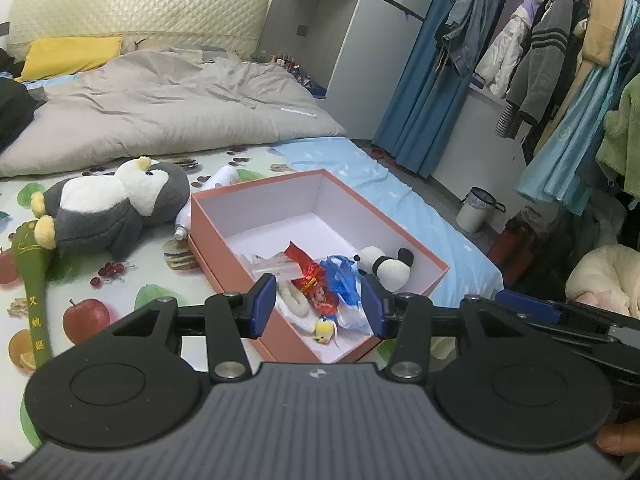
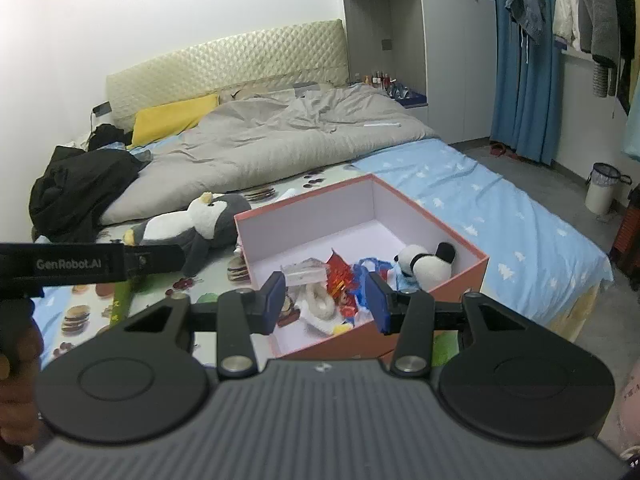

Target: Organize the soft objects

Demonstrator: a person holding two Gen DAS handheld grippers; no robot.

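Note:
A pink open box (image 1: 208, 216) (image 2: 476, 266) sits on the bed. Inside lie a small panda plush (image 1: 390, 266) (image 2: 428, 264), a red packet (image 1: 310, 276), a blue plastic bag (image 1: 340, 280), a white fuzzy item (image 1: 294, 300) and a clear wrapper (image 2: 304, 272). A grey and white penguin plush (image 1: 116, 204) (image 2: 200, 220) lies on the sheet left of the box. A green stick toy (image 1: 34, 280) lies beside the penguin. My left gripper (image 1: 318, 306) is open and empty above the box's near end. My right gripper (image 2: 326, 300) is open and empty there too.
A grey duvet (image 1: 160, 104) and yellow pillow (image 1: 72, 56) fill the far bed. A white bottle (image 1: 220, 180) lies behind the box. Clothes hang on a rack (image 1: 560, 60) at right, with a white bin (image 1: 478, 208) on the floor. Black clothes (image 2: 80, 188) lie at left.

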